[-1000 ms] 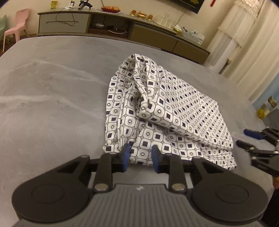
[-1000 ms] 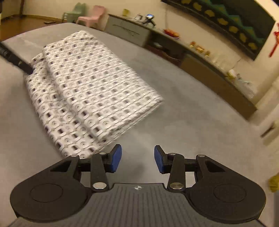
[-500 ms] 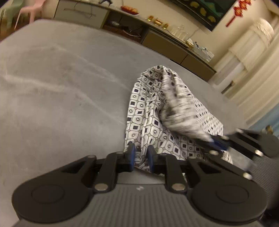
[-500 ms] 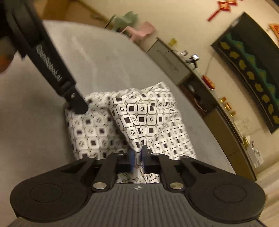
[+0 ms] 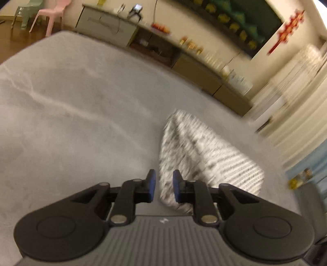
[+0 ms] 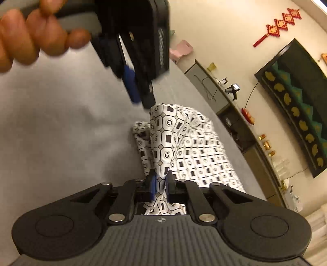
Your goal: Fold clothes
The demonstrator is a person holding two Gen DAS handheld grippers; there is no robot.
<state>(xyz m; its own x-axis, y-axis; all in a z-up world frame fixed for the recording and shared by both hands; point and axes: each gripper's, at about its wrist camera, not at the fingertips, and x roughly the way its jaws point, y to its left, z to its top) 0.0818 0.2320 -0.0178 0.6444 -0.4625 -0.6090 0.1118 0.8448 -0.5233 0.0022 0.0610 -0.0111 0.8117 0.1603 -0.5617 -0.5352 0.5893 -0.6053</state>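
The white cloth with dark squares (image 6: 196, 155) lies folded on the grey table (image 6: 61, 133), one fold pulled up into a ridge. My right gripper (image 6: 161, 184) pinches the near end of that ridge, with cloth filling the gap while its jaws are opening. The ridge's far peak meets the tips of my left gripper (image 6: 141, 100), held by a hand (image 6: 30, 41). In the blurred left wrist view the cloth (image 5: 204, 155) runs between the pads of my left gripper (image 5: 164, 186), whose jaws are opening too.
Bare grey table (image 5: 71, 122) spreads to the left of the cloth. A long low sideboard (image 5: 194, 69) stands beyond the table's far edge. There are small chairs (image 5: 55, 12) at the far left and pale curtains (image 5: 296, 98) on the right.
My right gripper swung in from the table's right side and closed on the cloth beside the left one. The flat cloth has been raised into a ridge between the two grippers.
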